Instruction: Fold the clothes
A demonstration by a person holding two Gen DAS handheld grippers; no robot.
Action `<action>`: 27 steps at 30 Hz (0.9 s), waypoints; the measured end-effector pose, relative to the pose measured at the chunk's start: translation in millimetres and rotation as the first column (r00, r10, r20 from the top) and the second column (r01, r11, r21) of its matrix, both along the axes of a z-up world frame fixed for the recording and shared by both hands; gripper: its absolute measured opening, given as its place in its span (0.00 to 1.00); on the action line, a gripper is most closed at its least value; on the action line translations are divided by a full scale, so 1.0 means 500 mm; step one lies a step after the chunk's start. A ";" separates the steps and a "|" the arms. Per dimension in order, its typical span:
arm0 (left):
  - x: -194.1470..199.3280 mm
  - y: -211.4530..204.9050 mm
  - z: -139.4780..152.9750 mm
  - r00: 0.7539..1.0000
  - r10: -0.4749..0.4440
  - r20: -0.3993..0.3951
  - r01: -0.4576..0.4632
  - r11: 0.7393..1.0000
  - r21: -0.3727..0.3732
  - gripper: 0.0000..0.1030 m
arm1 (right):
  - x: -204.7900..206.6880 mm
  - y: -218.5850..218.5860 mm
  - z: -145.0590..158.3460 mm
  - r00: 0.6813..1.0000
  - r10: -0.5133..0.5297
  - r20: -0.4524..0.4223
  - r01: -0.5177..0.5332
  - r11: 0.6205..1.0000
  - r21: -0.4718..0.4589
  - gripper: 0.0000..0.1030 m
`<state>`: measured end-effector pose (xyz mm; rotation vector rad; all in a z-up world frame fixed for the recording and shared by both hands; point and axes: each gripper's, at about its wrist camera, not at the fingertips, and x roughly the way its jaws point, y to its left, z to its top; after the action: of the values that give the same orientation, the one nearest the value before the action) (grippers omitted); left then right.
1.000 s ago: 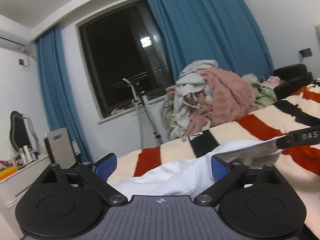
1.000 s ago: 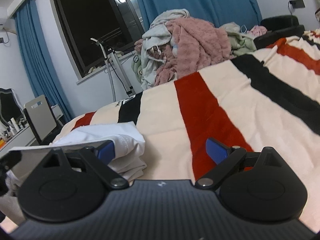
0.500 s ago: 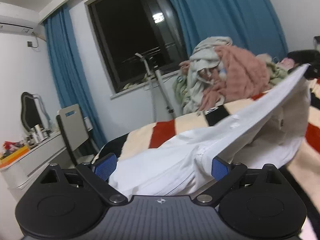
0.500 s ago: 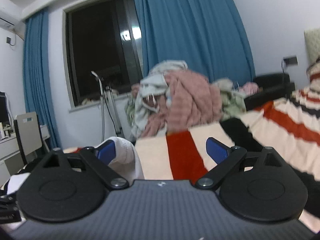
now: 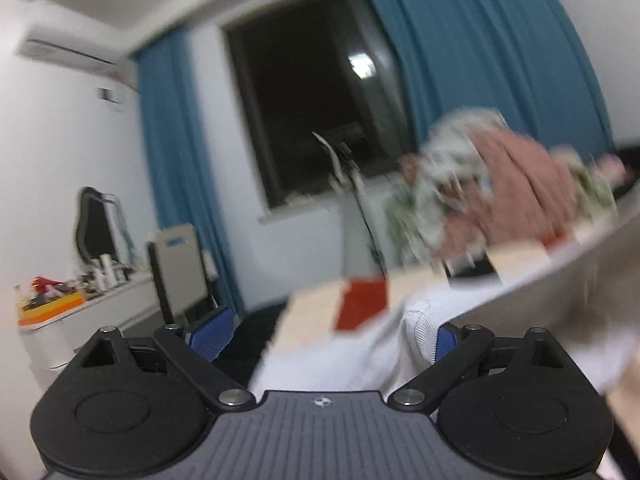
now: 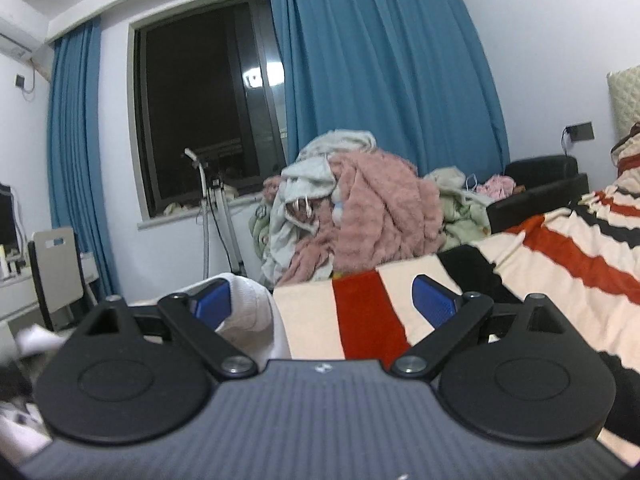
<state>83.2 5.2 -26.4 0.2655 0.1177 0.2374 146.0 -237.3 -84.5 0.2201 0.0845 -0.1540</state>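
The left wrist view is blurred by motion. My left gripper is open, its blue pads far apart. A white garment lies between the fingers and drapes over the right finger, its far part rising toward the right edge. My right gripper is open too. A rounded fold of the white garment rests against the inner side of its left finger. Between the right gripper's fingers only the striped blanket on the bed shows, in cream, red and black.
A heap of pink, white and green laundry is piled beyond the bed under the blue curtains. A stand is by the dark window. At the left are a chair and a cluttered white desk.
Both views have tilted up toward the window and wall. In the left view the raised white cloth has swept to the right and lower. The right gripper now sees more wall and less bed.
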 end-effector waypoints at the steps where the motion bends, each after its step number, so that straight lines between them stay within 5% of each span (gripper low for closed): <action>1: -0.009 0.003 0.010 1.000 0.001 0.031 -0.001 1.000 -0.012 0.95 | 0.005 0.003 -0.004 1.000 0.009 -0.020 -0.009 1.000 -0.003 0.93; 6: -0.022 0.011 0.028 0.998 0.009 0.060 -0.006 0.999 -0.045 0.95 | 0.028 0.029 -0.024 0.989 0.076 -0.130 -0.081 0.996 -0.037 0.93; 12: -0.040 0.017 0.034 0.998 0.021 0.053 -0.017 0.997 -0.081 0.95 | 0.057 0.072 -0.054 0.939 0.166 -0.301 -0.200 0.976 -0.085 0.93; 15: -0.027 0.034 0.045 0.998 0.024 0.054 -0.019 0.997 -0.077 0.96 | 0.050 0.089 -0.054 0.944 0.108 -0.313 -0.163 0.974 -0.155 0.93; 22: 0.008 0.013 -0.002 0.998 -0.021 -0.063 0.017 0.998 -0.068 0.96 | -0.031 0.008 0.001 0.992 -0.116 -0.053 0.112 0.991 -0.068 0.93; 27: 0.026 0.006 -0.079 0.948 -0.084 -0.308 0.048 0.991 -0.124 1.00 | -0.095 0.028 0.034 0.973 -0.208 0.102 0.224 0.956 -0.189 0.93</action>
<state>96.4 8.1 -65.7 0.1900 0.4355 0.1193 98.5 -223.3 -67.7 0.0340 -0.0366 -0.3699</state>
